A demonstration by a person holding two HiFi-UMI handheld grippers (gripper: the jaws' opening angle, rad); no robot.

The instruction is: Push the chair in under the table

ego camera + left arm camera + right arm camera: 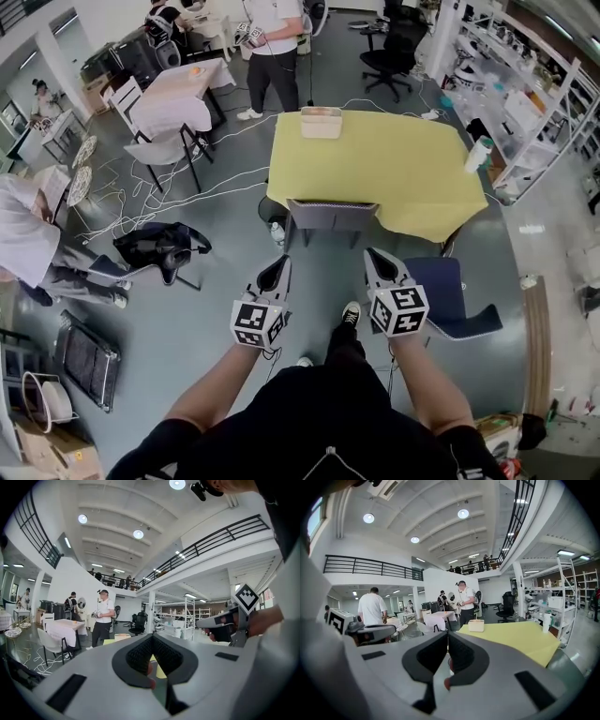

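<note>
We see a bench draped in yellow cloth, with a pale box at its far edge and a white bottle at its right edge. On the grey floor lie white cables and a black bag.

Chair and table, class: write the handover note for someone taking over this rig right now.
Left claw: shut, empty, short of the grey chair.
Right claw: shut, empty, level with the left one.
Things: the grey chair has its backrest at the near edge of the yellow table, with the seat apparently under the cloth.
Done: it looks mostly in; neither claw touches it.
Left: check it is fully in; if not, push the backrest.
</note>
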